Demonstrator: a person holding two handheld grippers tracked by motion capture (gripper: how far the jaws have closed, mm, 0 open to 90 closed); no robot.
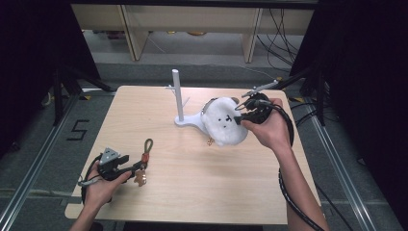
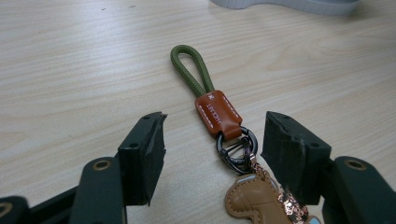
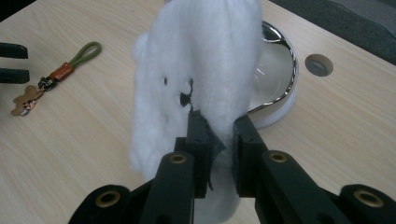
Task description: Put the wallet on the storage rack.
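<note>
Two grippers work here: the right gripper [image 3: 218,128] pinches the white plush toy [image 3: 201,70] tight. The left gripper [image 2: 212,144] gapes wide, the keychain [image 2: 219,116] lying untouched between its jaws.

White stand [image 1: 179,98] blocks centre; front tabletop [image 1: 207,192] free.

The left tongs [image 1: 137,168] are held low in the left hand [image 1: 98,185] at the near left, jaws spread wide and pads touching nothing. The right tongs [image 1: 239,115] are gripped by the right hand [image 1: 269,127] with the forearm extended from the lower right, wrist raised, jaws drawn nearly together and pinched shut on white plush.
</note>
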